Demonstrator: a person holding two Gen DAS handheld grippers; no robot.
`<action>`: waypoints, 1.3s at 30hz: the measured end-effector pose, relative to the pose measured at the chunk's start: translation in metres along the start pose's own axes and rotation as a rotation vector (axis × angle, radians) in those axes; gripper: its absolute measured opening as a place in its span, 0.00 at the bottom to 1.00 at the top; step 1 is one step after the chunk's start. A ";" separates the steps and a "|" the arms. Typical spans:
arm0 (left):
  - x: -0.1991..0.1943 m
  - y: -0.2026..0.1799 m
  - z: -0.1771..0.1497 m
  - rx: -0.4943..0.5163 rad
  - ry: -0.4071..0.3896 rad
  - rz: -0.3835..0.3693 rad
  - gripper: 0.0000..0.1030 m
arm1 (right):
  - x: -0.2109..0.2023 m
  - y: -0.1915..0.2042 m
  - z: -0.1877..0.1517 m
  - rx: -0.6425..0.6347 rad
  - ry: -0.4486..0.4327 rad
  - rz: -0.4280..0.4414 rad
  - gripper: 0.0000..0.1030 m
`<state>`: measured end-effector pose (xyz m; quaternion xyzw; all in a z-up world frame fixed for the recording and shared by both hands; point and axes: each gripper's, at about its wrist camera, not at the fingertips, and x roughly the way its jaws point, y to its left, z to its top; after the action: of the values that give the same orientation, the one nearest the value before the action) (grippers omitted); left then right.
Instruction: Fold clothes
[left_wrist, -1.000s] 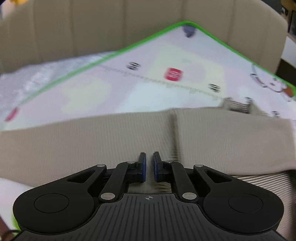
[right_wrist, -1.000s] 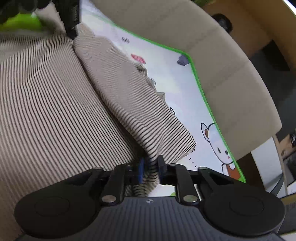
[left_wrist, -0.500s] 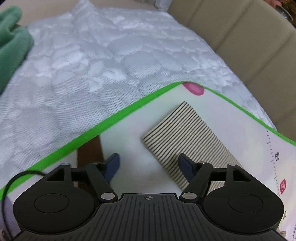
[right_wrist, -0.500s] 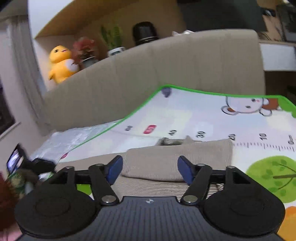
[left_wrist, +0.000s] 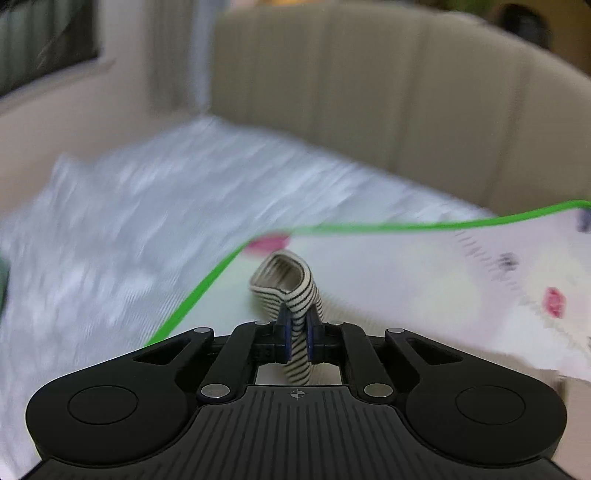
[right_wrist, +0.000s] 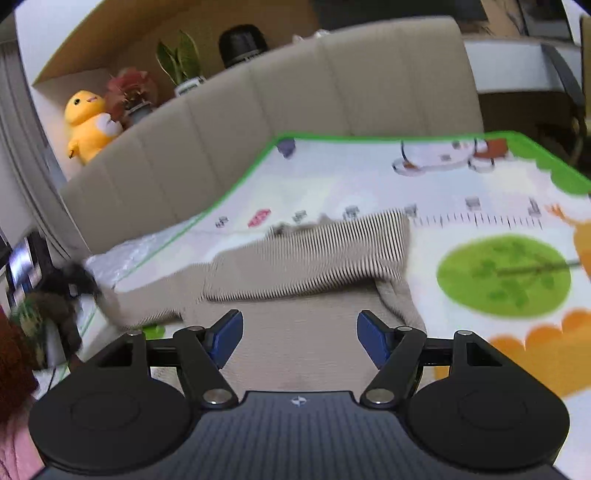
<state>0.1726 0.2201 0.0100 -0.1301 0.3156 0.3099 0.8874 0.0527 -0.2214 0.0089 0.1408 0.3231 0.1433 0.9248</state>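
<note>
A beige top with thin dark stripes (right_wrist: 306, 266) lies on a green-edged play mat (right_wrist: 480, 192), its right sleeve folded across the body. My right gripper (right_wrist: 299, 338) is open and empty, hovering just above the garment's near part. My left gripper (left_wrist: 298, 338) is shut on the striped sleeve cuff (left_wrist: 291, 291) and holds it lifted above the mat's left corner (left_wrist: 388, 280); the cuff opening faces away from me. The view is motion-blurred.
A white quilted mattress (left_wrist: 129, 229) lies left of the mat. A beige padded headboard (right_wrist: 295, 99) curves behind. A shelf above holds a yellow plush chick (right_wrist: 86, 123), plants and a black jar. Dark clutter sits at the far left (right_wrist: 55, 295).
My left gripper has closed on the striped sleeve cuff and lifted it off the mat. My right gripper has stayed open above the garment, with the view shifting slightly.
</note>
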 end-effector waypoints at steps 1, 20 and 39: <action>-0.012 -0.013 0.008 0.040 -0.042 -0.032 0.08 | 0.001 -0.002 -0.003 0.007 0.011 -0.002 0.67; -0.201 -0.260 0.013 0.253 -0.101 -0.774 0.07 | -0.036 -0.027 -0.013 0.076 -0.068 -0.028 0.71; -0.199 -0.221 -0.023 0.388 -0.097 -0.870 0.46 | -0.023 -0.015 -0.017 0.037 -0.017 -0.048 0.74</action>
<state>0.1796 -0.0537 0.1276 -0.0675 0.2421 -0.1492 0.9563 0.0270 -0.2402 0.0034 0.1513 0.3211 0.1136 0.9280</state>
